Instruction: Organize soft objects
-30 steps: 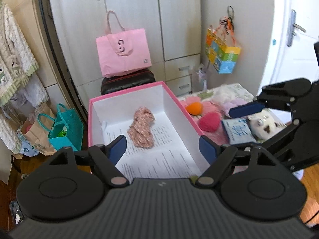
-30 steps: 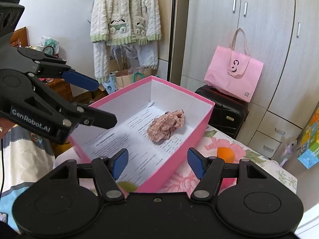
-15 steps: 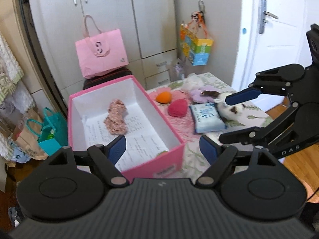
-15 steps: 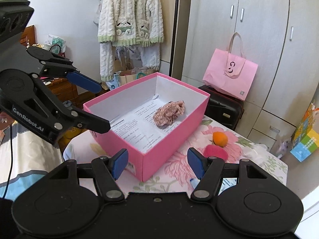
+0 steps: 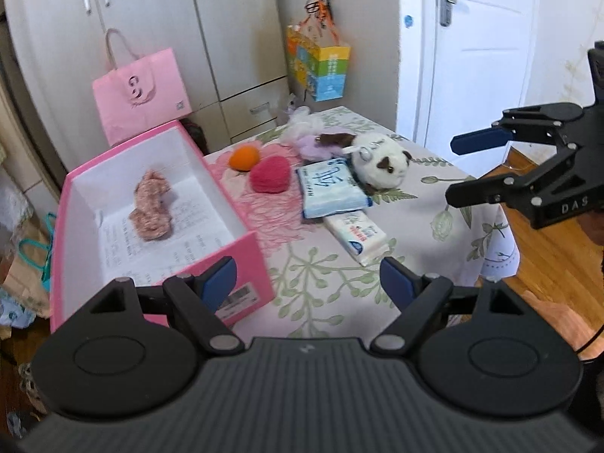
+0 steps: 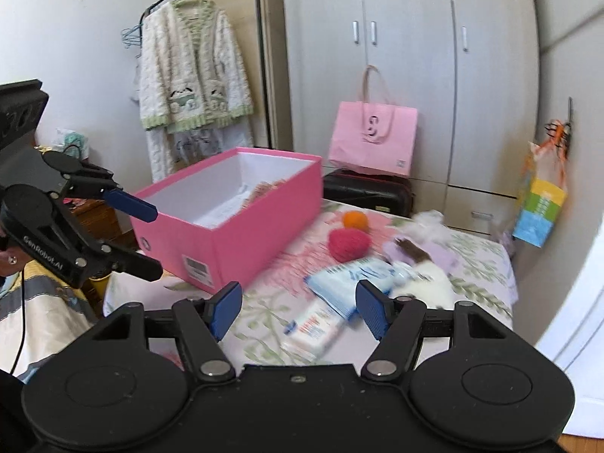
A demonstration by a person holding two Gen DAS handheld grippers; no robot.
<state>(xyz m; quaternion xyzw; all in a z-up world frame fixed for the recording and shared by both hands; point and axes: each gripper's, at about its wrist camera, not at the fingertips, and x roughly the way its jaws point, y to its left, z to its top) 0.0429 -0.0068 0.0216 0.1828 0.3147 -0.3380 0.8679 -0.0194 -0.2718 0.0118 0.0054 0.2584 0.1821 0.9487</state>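
An open pink box [image 5: 241, 260] [image 6: 241, 226] stands at the table's left and holds a pinkish scrunchie [image 5: 153, 205]. To its right lie an orange ball [image 5: 244, 157] [image 6: 355, 219], a red heart cushion [image 5: 270, 175] [image 6: 348, 243], two tissue packs [image 5: 332, 188] [image 5: 356, 234], a white plush animal [image 5: 379, 160] and a purple soft item [image 5: 313, 142]. My left gripper [image 5: 307, 287] is open and empty, near the table's front edge. My right gripper [image 6: 298, 307] is open and empty, above a tissue pack [image 6: 315, 330].
A floral cloth covers the table [image 5: 434, 173]. A pink paper bag [image 5: 141, 94] sits on a black suitcase [image 6: 366, 188] behind. A colourful bag [image 5: 321, 68] hangs on the wardrobe. A white door [image 5: 472, 56] is right; a cardigan [image 6: 192, 83] hangs left.
Both grippers have pulled back from over the box and swung right towards the loose soft items. Both stay open and empty. The scrunchie has not moved.
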